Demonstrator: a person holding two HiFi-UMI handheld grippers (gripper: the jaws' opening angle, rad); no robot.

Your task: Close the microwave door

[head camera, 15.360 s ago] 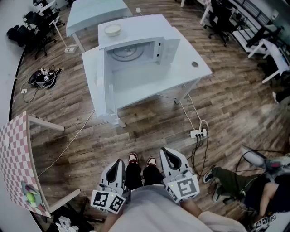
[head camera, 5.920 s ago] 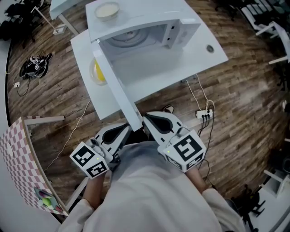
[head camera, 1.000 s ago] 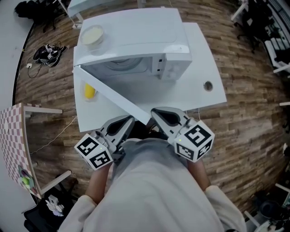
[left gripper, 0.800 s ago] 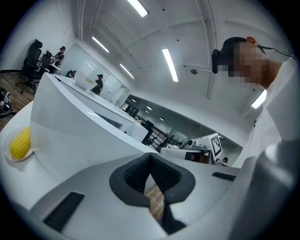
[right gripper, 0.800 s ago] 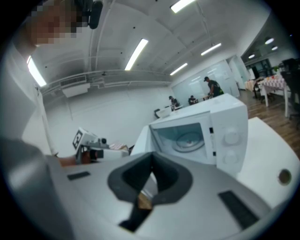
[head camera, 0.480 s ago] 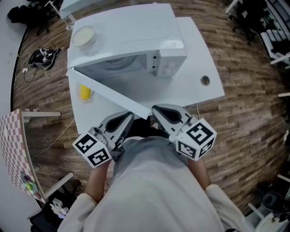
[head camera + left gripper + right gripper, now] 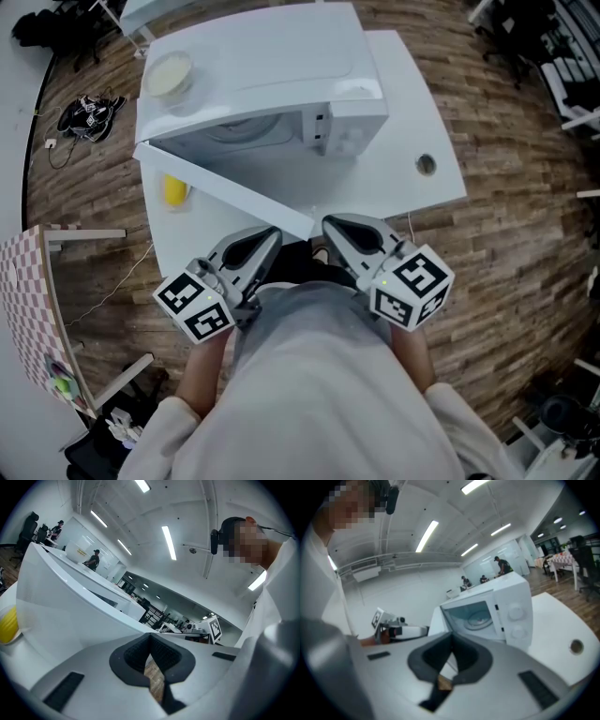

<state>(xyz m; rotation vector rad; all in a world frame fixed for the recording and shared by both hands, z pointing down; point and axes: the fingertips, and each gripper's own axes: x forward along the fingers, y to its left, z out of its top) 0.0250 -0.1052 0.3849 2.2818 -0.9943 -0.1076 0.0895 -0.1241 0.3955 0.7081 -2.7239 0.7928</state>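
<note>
Microwave door (image 7: pixel 220 190) swung further shut, edge between closed left claw (image 7: pixel 270 234) and closed right claw (image 7: pixel 331 224).

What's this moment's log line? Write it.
microwave door open | left gripper shut, empty | right gripper shut, empty | both by door's free edge

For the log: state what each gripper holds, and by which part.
Nothing is held. The left gripper and the right gripper both have their jaws together with nothing between them; the microwave door stands partly open, ungripped.
</note>
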